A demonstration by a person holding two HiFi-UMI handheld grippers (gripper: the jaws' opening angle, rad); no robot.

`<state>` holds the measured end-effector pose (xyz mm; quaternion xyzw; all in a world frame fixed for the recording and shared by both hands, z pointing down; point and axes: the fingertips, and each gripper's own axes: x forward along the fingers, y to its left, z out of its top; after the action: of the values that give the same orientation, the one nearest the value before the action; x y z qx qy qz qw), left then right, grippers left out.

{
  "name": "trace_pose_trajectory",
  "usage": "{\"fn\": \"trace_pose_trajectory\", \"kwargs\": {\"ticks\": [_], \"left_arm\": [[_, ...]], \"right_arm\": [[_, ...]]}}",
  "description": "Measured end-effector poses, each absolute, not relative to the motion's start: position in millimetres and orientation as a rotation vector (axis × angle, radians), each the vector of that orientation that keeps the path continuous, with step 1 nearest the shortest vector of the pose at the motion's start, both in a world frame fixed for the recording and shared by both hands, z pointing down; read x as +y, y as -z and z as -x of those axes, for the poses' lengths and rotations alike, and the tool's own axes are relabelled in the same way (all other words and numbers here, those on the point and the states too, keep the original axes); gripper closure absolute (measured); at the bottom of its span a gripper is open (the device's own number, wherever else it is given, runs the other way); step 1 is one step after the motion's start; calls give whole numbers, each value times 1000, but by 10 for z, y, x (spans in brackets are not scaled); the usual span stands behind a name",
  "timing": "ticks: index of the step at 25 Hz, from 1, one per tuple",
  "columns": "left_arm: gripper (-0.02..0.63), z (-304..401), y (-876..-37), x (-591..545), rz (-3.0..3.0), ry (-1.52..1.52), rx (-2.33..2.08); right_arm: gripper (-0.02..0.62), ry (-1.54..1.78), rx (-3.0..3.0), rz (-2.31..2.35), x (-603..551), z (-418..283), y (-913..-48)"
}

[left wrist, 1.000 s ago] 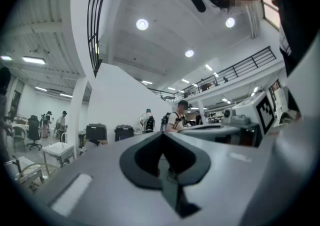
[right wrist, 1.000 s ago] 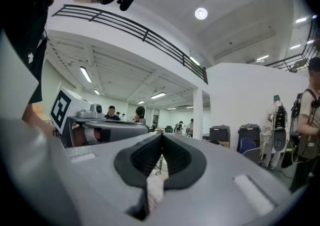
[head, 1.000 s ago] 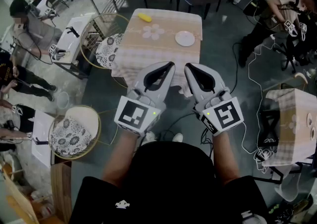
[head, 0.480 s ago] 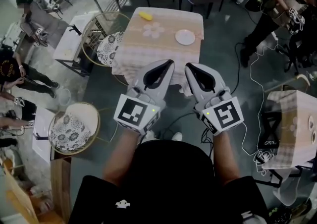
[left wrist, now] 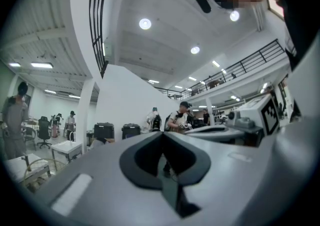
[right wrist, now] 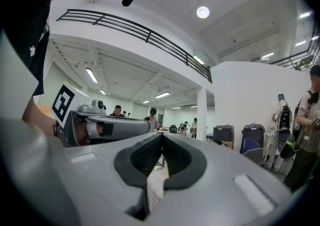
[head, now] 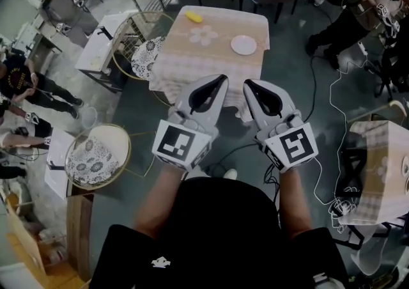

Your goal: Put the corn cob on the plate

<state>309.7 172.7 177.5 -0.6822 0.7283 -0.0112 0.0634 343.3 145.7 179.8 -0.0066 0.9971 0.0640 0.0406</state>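
Nearest the camera, both grippers are held out level in front of the person's body, side by side and close together. The left gripper [head: 221, 78] has its jaws shut tip to tip with nothing between them. The right gripper [head: 246, 82] is the same, shut and empty. Judged from this, they are being carried in a travel posture, as nothing is within reach to grasp.

Beyond them lies open floor with trailing cables, and to the left a round chair with a patterned cushion [head: 96, 158].

Further on, well apart from both grippers, stands the cloth-covered table [head: 185, 67]. The white plate [head: 243, 45] sits empty towards its right side. The corn cob [head: 193, 17] lies near the far left corner, apart from the plate and with a flower print between them. It is small in this view, so which way it lies is uncertain.

Assessment: the task is at the approach stage. Whichever gripper takes the cob must first open its jaws.
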Motion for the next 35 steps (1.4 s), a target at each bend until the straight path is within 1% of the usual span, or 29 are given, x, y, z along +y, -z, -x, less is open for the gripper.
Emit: {"fn": "trace_pose_trajectory", "kwargs": {"ticks": [6,15,22,27,35], "left_arm": [[597,-3267,-1863,1719,2027,73,2273],[597,-3128,-1850,1763,1964,167,2273],[597,-3108,-1858,1649,1992,160,2241],[597,-2899,-1927,1549,2009,165,2222],[597,-2353,-1964,1421,2019,120,2263]], "right_arm": [[594,-208,3055,-34,1405,-3548,-1882],[594,-164,3056,-110,1412,-3487,-1927],[594,-141,3056,-64,1306,-3459,-1975],[594,-130,3076,-46,1213,-3246,-2017],[594,-132,3096,-39,1072,-2723,-2022]]}}
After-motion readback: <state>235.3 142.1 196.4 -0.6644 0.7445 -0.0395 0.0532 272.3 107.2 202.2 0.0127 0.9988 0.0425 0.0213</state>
